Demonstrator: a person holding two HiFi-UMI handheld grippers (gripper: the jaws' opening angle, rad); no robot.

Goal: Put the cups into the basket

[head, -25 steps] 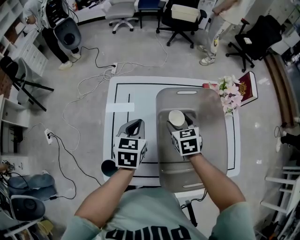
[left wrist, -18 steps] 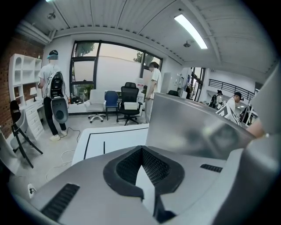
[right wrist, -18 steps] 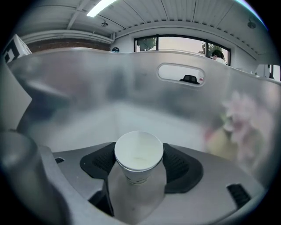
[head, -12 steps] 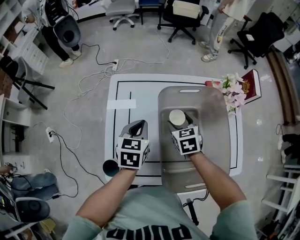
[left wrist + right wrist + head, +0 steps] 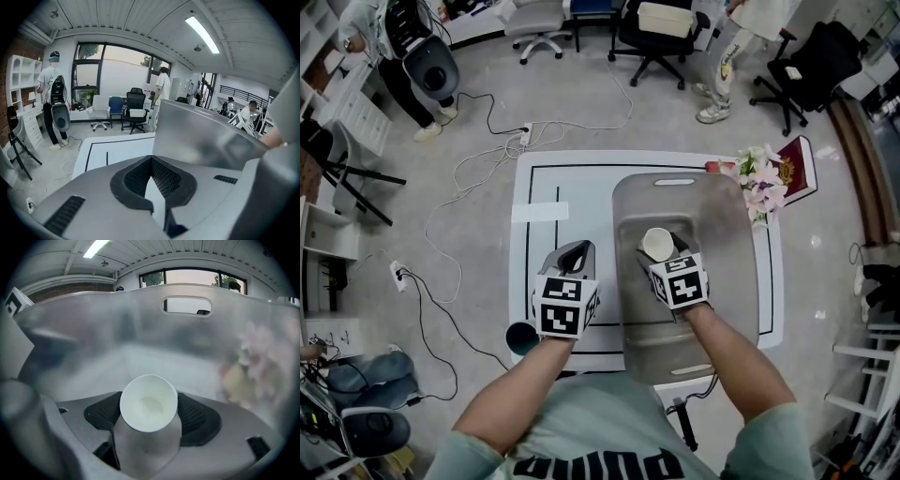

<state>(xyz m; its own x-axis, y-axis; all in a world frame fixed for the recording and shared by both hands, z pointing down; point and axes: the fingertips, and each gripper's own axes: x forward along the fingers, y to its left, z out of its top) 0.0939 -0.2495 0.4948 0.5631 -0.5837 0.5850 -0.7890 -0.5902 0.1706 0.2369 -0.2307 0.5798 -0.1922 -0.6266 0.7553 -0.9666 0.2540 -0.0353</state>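
Note:
A translucent grey basket (image 5: 729,281) stands on the white table. Inside it my right gripper (image 5: 664,247) is shut on a white paper cup (image 5: 656,243), which tilts with its open mouth facing up. In the right gripper view the white cup (image 5: 149,404) sits between both dark pads, with the basket wall (image 5: 84,333) all around. My left gripper (image 5: 571,251) hovers left of the basket, shut with nothing in it; its jaws (image 5: 151,163) meet at the tips. A dark teal cup (image 5: 521,337) stands at the table's front left edge, beside my left wrist.
A white mat with a black outline (image 5: 546,202) covers the table. Pink flowers (image 5: 759,184) and a red book (image 5: 798,172) lie at the back right corner. Cables (image 5: 469,178) and office chairs (image 5: 661,33) are on the floor, with people standing beyond.
The right gripper with the white cup has shifted slightly toward me inside the basket. The left gripper has stayed where it was.

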